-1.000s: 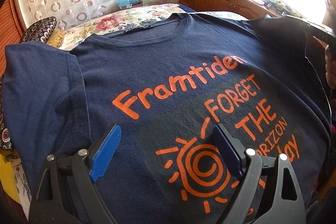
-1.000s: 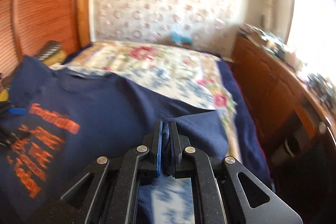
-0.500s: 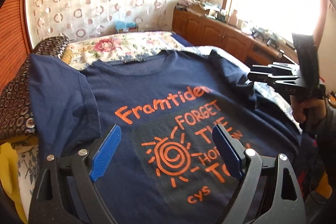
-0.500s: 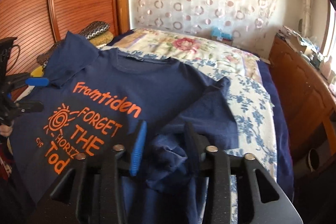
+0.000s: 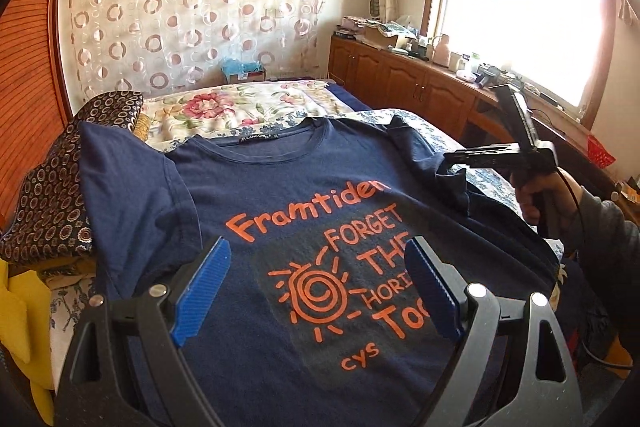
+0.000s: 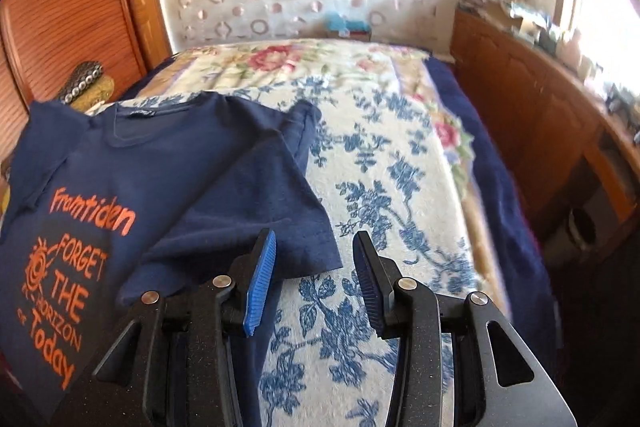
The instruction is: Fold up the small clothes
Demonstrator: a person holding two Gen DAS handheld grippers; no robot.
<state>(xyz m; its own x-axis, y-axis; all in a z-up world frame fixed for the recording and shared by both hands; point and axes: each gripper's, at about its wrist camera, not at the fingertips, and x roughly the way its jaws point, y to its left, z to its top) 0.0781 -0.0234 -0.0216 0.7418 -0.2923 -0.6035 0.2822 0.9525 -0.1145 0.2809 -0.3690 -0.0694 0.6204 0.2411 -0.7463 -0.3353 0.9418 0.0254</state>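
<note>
A navy T-shirt [image 5: 280, 187] lay face up on the bed [image 6: 400, 187], its orange print — "Framtiden", a spiral sun and more lettering — uppermost, and its collar toward the far end of the bed. In the right wrist view the sleeve [image 6: 248, 203] on that side lay folded inward over the body of the shirt, its hem ending just ahead of the right gripper [image 6: 316, 283]. That gripper pointed down at the blue-flowered bedspread [image 6: 380, 211]; its jaws stood partly apart and had just been opening, and nothing lay between them but bare bedspread, with the sleeve's edge next to the blue pad on one side. In the left wrist view the same tool appeared at the shirt's edge, held by a hand [image 5: 536, 199] in a dark sleeve, though from that angle it was hard to tell whether its tip touched the cloth. The left gripper [image 5: 316, 291] hovered above the printed chest with its jaws spread wide and held nothing. The other sleeve [image 5: 128, 187] lay spread out flat toward a patterned cushion [image 5: 52, 203] at the side of the bed — beside some yellow cloth [image 5: 20, 315].
</note>
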